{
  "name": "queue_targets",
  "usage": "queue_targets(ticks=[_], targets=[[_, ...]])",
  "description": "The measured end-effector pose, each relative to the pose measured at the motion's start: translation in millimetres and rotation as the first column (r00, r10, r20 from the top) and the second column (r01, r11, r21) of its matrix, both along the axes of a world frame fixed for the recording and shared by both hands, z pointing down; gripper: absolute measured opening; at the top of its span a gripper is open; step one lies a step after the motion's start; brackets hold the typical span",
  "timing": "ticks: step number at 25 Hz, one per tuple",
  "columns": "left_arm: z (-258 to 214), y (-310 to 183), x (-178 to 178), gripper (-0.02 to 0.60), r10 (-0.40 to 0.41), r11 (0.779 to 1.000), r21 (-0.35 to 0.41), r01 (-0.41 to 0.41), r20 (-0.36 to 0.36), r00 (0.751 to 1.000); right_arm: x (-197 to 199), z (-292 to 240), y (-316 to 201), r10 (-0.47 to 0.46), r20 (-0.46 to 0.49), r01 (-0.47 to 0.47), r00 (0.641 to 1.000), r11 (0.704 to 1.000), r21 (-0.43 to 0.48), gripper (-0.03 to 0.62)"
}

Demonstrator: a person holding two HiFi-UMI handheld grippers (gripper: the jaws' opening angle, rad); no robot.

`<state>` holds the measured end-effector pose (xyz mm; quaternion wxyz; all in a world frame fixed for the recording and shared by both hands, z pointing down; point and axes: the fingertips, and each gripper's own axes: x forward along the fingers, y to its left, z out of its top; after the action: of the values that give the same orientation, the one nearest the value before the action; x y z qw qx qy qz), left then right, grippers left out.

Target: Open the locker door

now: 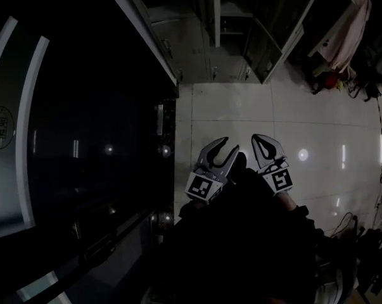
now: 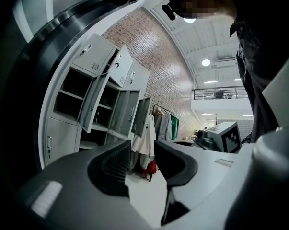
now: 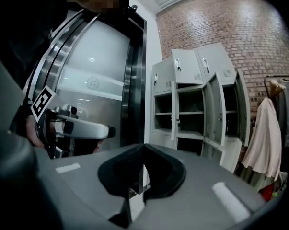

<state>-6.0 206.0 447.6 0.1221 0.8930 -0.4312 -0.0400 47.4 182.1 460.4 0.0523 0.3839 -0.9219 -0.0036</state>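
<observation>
Your left hand-held gripper [image 1: 229, 147] is released, its jaws apart with nothing between them, and your right hand-held gripper [image 1: 265, 145] beside it is clenched on nothing, jaw tips meeting. You hold both close to your body, over the near edge of the tiled floor [image 1: 317, 119]. The lockers [image 1: 232, 49] stand against the brick wall at the far edge of that floor, well apart from both grippers, so I judge the task not yet begun. Several open doors [image 3: 212, 111] already swing out from the bank, while the upper doors [image 3: 185, 66] are closed; I cannot tell which door you are meant to open. The main risk, as I see it, is the approach: those open doors jut into the space before the bank, and reaching past one for a closed door beside it could knock it or block your wrist. The handles look small, so a clenched right gripper would slide off rather than catch one. Along your left runs a dark glass panel [image 1: 83, 138], close enough to clip. A white coat [image 1: 348, 27] hangs at the far right corner, and cables [image 1: 368, 227] trail along the floor's right edge, a snag if you drift that way.
</observation>
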Motion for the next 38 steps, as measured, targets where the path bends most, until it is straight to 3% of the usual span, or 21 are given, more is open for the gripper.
queue_targets(ticks=[5,21,38], targets=[[-3.6,24.3,15.7,0.15,-0.003,1.0,-0.004,0.003,-0.011,1.0,10.3,-10.3,28.3,-0.021,0.006,0.021,1.0,1.0,0.008,0.0],[-14.7,56.2,87.7,0.132,0.092,0.994,0.054,-0.098,0.097,0.991,71.4,-42.8,62.4,-0.005,0.027,0.004,1.0,0.999,0.045,0.0],[-40.9,52.7,82.1,0.11,0.073,0.988,0.128,-0.084,0.082,0.994,66.9,-68.2,57.5,-0.032,0.074,0.027,0.997,0.998,0.06,0.0]])
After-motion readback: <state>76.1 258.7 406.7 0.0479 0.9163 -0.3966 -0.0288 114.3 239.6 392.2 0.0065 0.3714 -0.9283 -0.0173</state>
